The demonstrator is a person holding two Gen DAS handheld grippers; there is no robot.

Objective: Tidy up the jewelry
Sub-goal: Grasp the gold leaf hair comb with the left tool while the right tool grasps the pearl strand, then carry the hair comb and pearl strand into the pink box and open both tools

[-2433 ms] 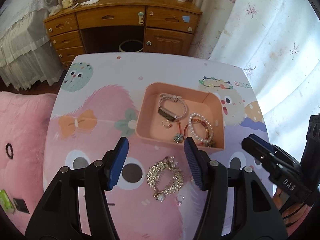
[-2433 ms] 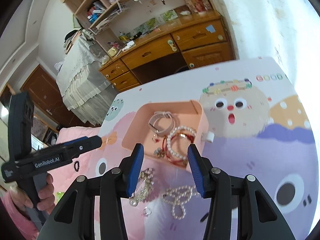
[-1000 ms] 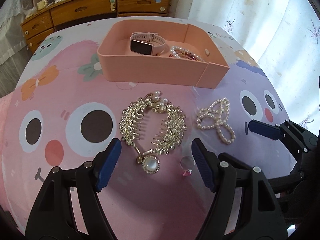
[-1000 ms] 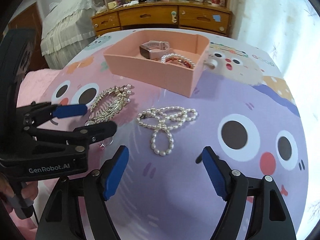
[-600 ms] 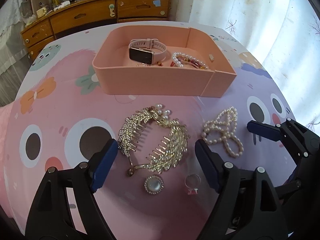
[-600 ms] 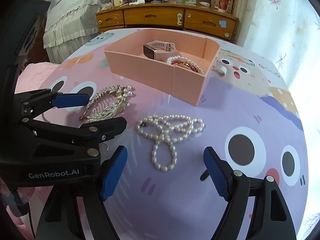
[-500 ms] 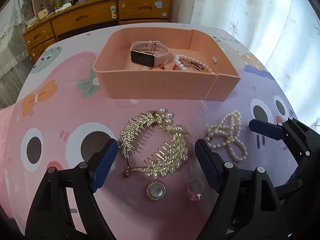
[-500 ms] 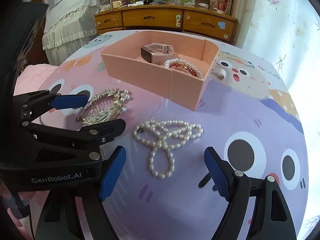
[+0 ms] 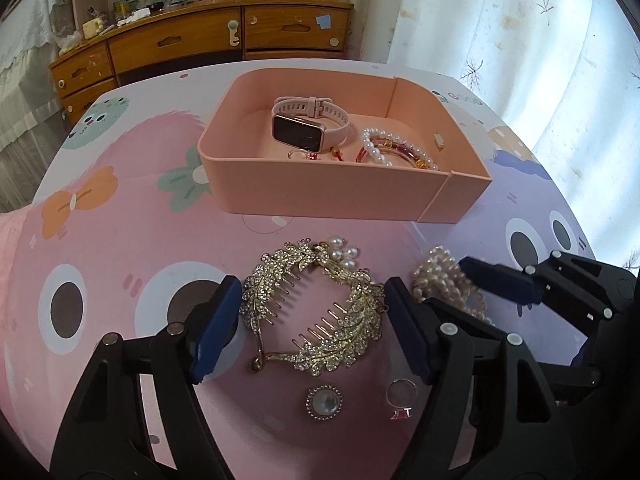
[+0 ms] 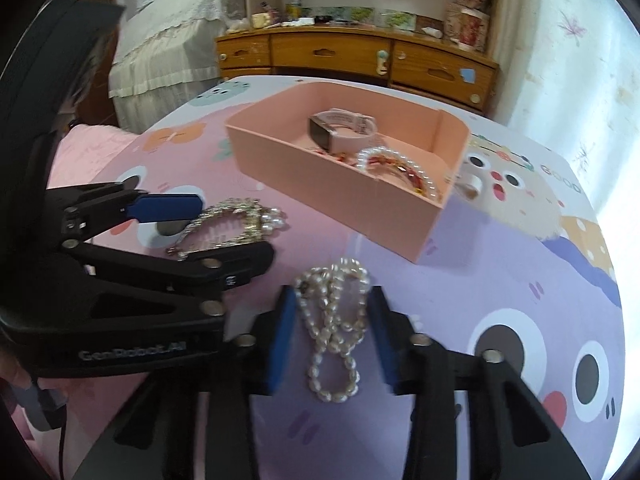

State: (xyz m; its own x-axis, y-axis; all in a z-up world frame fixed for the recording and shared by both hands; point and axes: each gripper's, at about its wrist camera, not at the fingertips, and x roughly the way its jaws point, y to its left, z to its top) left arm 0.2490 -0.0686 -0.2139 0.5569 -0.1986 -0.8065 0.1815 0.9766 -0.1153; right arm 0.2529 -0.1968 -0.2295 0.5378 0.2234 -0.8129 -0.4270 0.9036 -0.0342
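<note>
A gold leaf hair comb lies on the table between the open fingers of my left gripper, low over it. A pearl necklace lies between the narrowed fingers of my right gripper, which close on its sides; it also shows in the left wrist view. The pink tray behind holds a pink watch and a pearl and red bracelet. A round pearl brooch and a ring lie near the comb.
The table has a cartoon cloth. A wooden dresser stands behind it, a bed to the left and a white curtain to the right. The left gripper body sits close beside the right gripper.
Both grippers have dropped low to the table. The left one now straddles the hair comb. The right one's fingers have narrowed around the pearl necklace.
</note>
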